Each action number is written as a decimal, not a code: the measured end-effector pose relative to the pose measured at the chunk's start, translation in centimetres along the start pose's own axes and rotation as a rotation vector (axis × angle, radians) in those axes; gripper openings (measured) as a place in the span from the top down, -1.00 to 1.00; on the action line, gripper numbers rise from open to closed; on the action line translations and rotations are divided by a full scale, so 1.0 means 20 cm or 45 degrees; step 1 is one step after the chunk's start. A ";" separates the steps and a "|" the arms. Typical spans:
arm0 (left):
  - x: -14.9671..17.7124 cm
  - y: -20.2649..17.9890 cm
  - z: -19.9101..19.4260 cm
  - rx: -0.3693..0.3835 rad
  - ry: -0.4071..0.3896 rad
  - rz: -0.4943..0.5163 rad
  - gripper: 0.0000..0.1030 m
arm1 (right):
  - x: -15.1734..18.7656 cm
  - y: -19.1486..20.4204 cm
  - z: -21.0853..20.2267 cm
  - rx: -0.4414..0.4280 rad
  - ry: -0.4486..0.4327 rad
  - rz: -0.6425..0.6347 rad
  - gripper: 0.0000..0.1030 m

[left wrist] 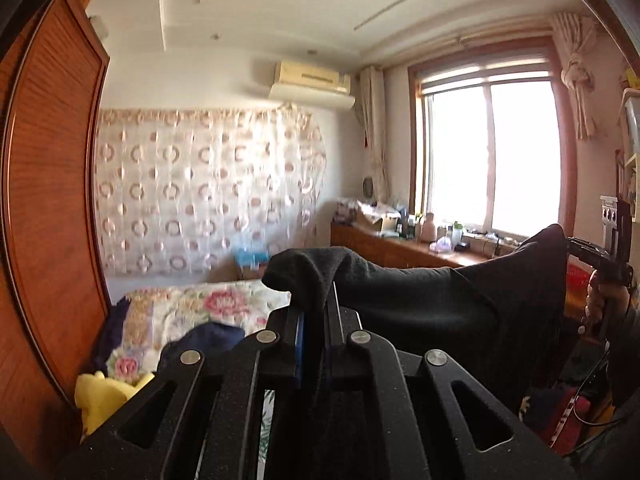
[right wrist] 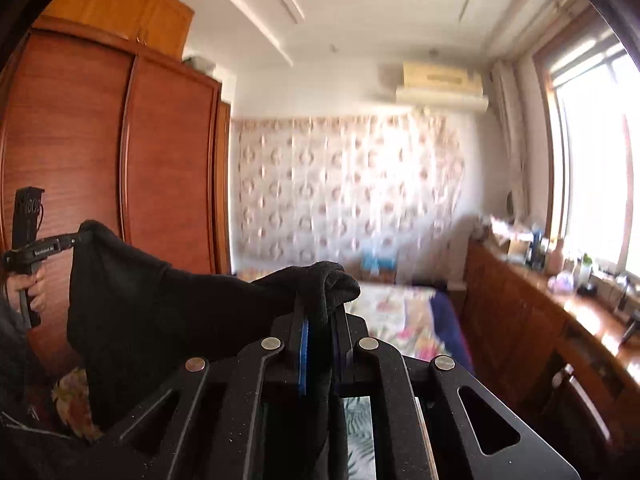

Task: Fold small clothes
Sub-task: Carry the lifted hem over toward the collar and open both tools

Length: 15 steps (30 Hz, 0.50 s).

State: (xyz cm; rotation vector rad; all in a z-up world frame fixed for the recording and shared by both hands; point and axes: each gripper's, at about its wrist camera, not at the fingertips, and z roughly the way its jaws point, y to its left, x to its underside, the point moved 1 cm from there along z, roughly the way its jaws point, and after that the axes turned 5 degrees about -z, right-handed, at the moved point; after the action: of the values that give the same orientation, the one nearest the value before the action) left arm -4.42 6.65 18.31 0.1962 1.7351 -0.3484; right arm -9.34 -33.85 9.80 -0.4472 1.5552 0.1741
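Observation:
A black garment point(left wrist: 432, 300) hangs stretched in the air between my two grippers. My left gripper point(left wrist: 318, 300) is shut on one corner of it. The garment's far corner is pinched by my right gripper point(left wrist: 570, 242) at the right edge of the left wrist view. In the right wrist view my right gripper point(right wrist: 322, 304) is shut on a bunched corner of the black garment point(right wrist: 160, 304). My left gripper point(right wrist: 82, 236) holds the other corner at far left. Both grippers are raised well above the bed.
A bed with a floral cover point(left wrist: 208, 304) lies below, with a dark blue cloth point(left wrist: 204, 340) and a yellow cloth point(left wrist: 100, 400) on it. A wooden wardrobe point(right wrist: 120, 160) stands at left. A cluttered wooden counter point(right wrist: 540, 300) runs under the window point(left wrist: 488, 156).

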 end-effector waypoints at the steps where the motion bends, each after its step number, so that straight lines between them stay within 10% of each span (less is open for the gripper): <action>1: -0.02 0.00 -0.03 -0.001 -0.026 0.001 0.85 | -0.03 0.00 -0.04 0.007 -0.020 -0.009 0.84; 8: -0.09 0.02 -0.06 -0.012 -0.076 0.021 0.85 | -0.15 -0.04 -0.19 0.036 -0.089 -0.045 0.84; 15: 0.02 0.12 0.29 -0.057 0.000 0.014 0.84 | -0.06 -0.06 0.18 0.046 0.039 -0.075 0.84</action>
State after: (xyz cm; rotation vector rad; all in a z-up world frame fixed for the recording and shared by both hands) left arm 1.71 6.79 16.65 0.1728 1.7395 -0.3014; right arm -5.52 -33.35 11.06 -0.4690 1.5708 0.0940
